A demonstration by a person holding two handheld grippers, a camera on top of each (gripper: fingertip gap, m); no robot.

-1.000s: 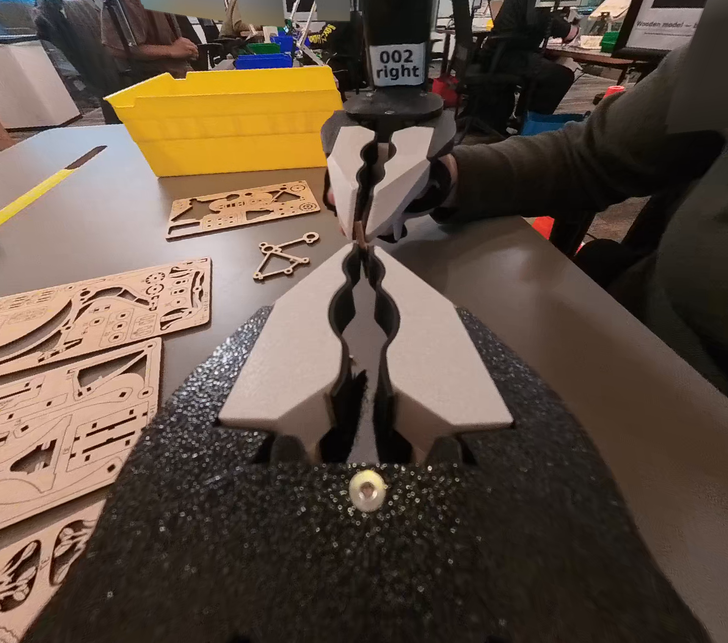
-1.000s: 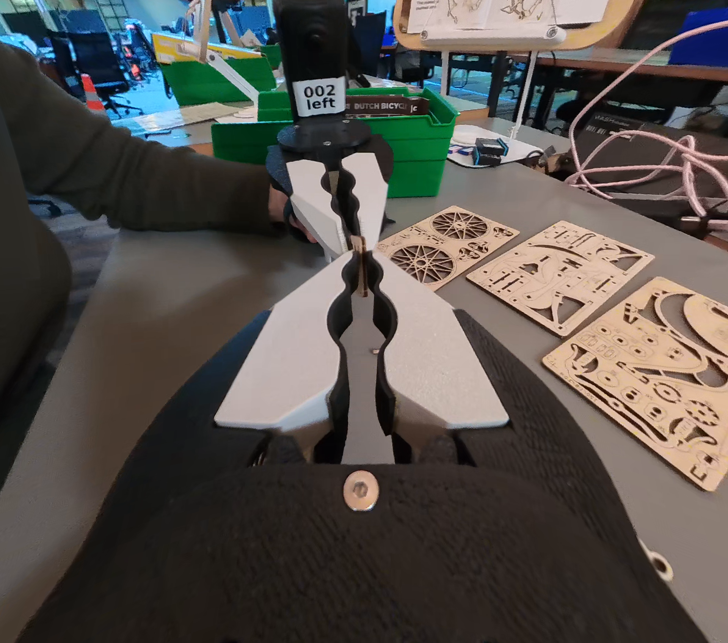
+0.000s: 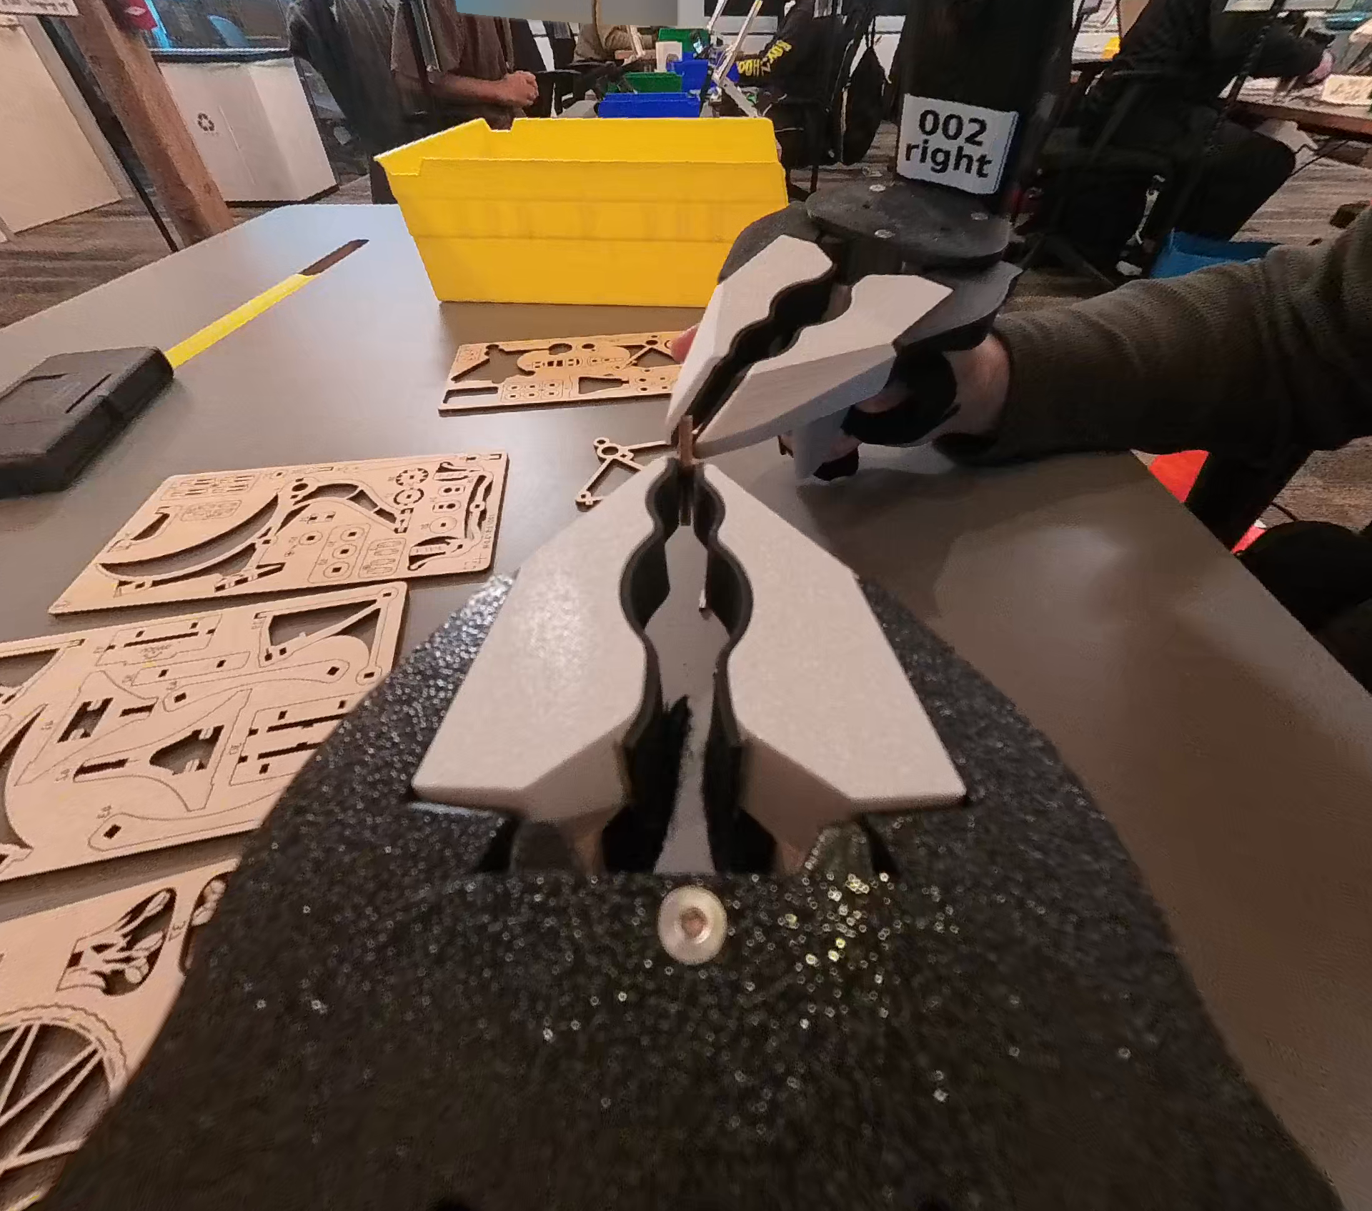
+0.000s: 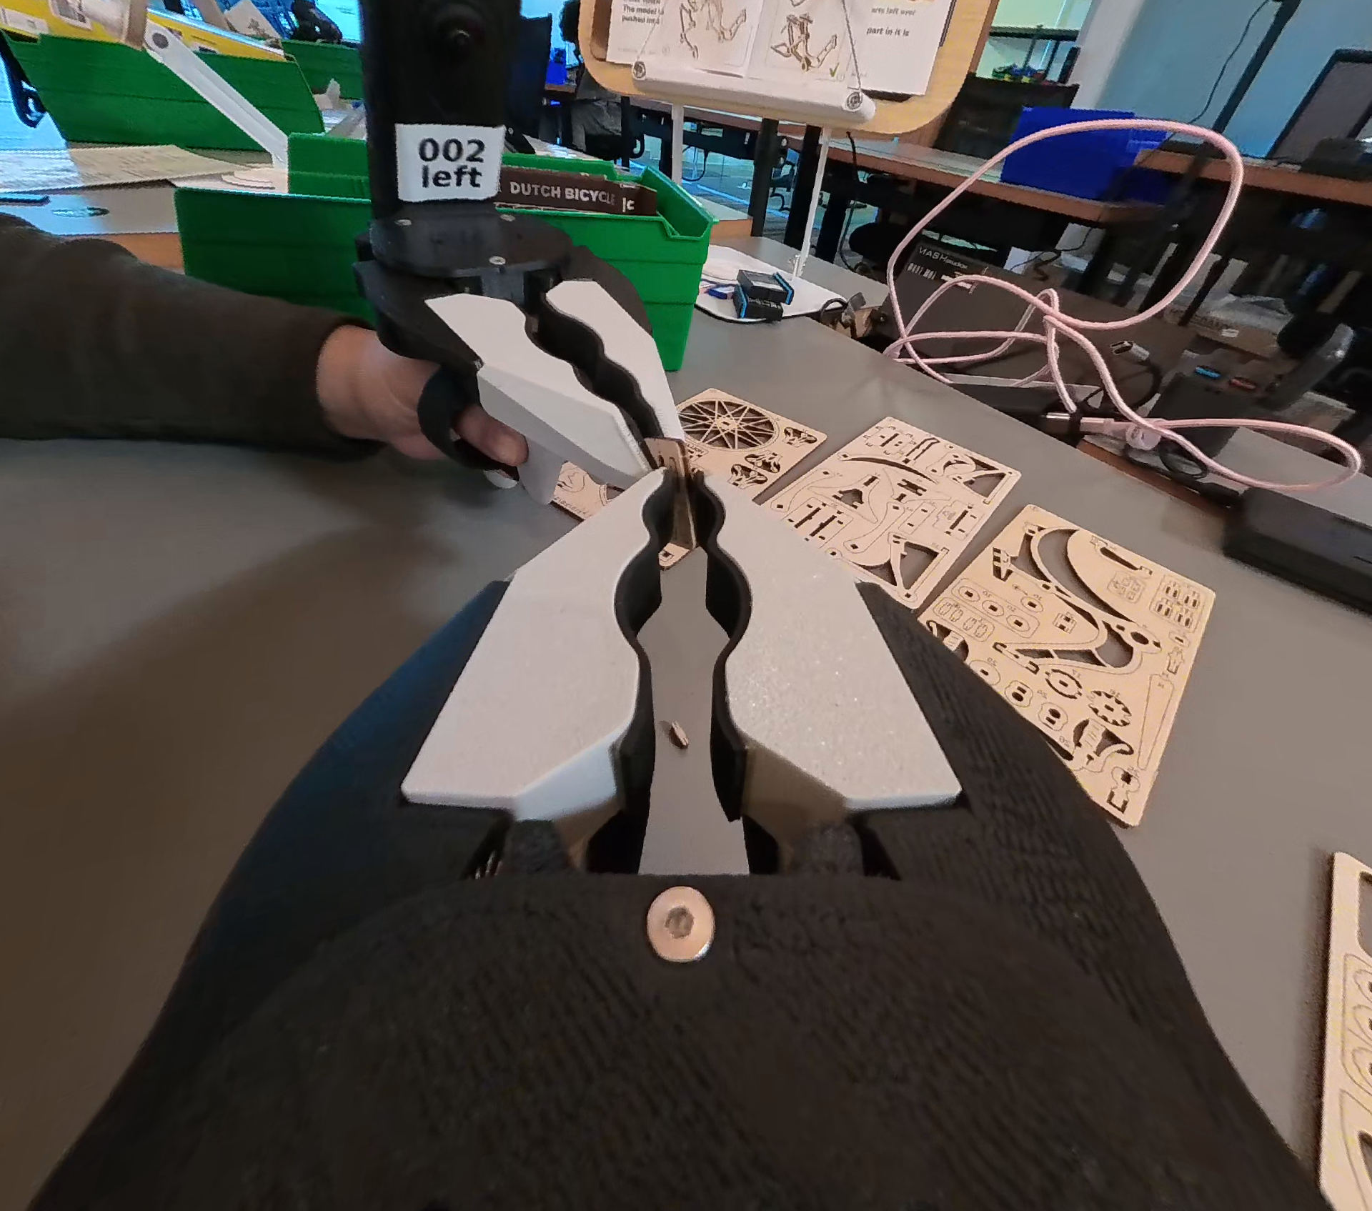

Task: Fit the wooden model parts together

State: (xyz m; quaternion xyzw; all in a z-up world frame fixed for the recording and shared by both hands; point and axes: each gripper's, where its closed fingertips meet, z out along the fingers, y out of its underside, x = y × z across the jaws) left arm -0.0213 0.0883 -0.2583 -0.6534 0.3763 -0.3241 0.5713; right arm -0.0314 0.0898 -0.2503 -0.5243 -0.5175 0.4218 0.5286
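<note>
Laser-cut plywood sheets (image 3: pixel 297 526): flat on the grey counter (image 3: pixel 1039 619) at your far left, parts not yet pushed out.
Loose triangular wooden frame piece (image 3: pixel 610 470): lies on the counter just beyond the tips, untouched.
Left tongs (image 3: pixel 687 483): clenched on a thin flat wooden strip (image 4: pixel 661 454), held edge-up above the counter.
Right tongs (image 4: pixel 679 485): clenched on a second thin wooden piece (image 4: pixel 681 522), tilted in from your right so the 2 sets of tips touch.
Small wooden offcut (image 4: pixel 675 734): lies on the counter under your right tongs, apart from the work.
Step in hand: you seem to be mating the 2 held parts; whether tab has entered slot is hidden.
Next move: probably a straight, gentle push along the slot, grips firm; twisting could snap the thin ply.
</note>
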